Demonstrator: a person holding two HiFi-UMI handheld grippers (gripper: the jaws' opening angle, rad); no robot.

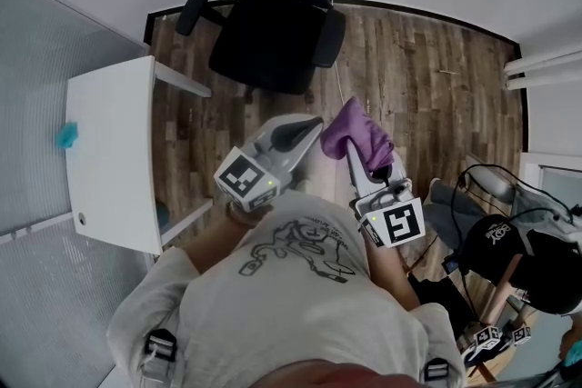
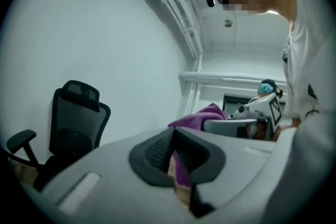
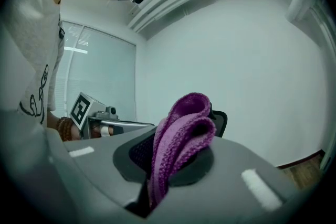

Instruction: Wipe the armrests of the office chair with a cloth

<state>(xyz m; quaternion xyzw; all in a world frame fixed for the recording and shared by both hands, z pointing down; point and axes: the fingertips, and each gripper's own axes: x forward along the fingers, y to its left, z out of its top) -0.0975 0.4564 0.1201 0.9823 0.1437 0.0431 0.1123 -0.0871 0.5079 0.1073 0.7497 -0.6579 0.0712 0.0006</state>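
The black office chair [image 1: 273, 23] stands ahead on the wood floor, with its left armrest [image 1: 195, 10] and right armrest [image 1: 328, 37] both bare. My right gripper [image 1: 353, 150] is shut on a folded purple cloth [image 1: 360, 134] and holds it up in the air, short of the chair. In the right gripper view the cloth [image 3: 181, 139] bulges out of the shut jaws. My left gripper [image 1: 309, 128] hovers beside the cloth, shut with nothing in it. The left gripper view shows the chair [image 2: 76, 118] at the left and the cloth [image 2: 202, 118] at the right.
A white table [image 1: 114, 168] stands at the left with a small blue thing [image 1: 65, 136] on it. A glass partition [image 1: 36, 104] runs behind it. Bags, cables and a dark helmet-like thing [image 1: 496, 241] crowd the floor at the right. White walls ring the chair.
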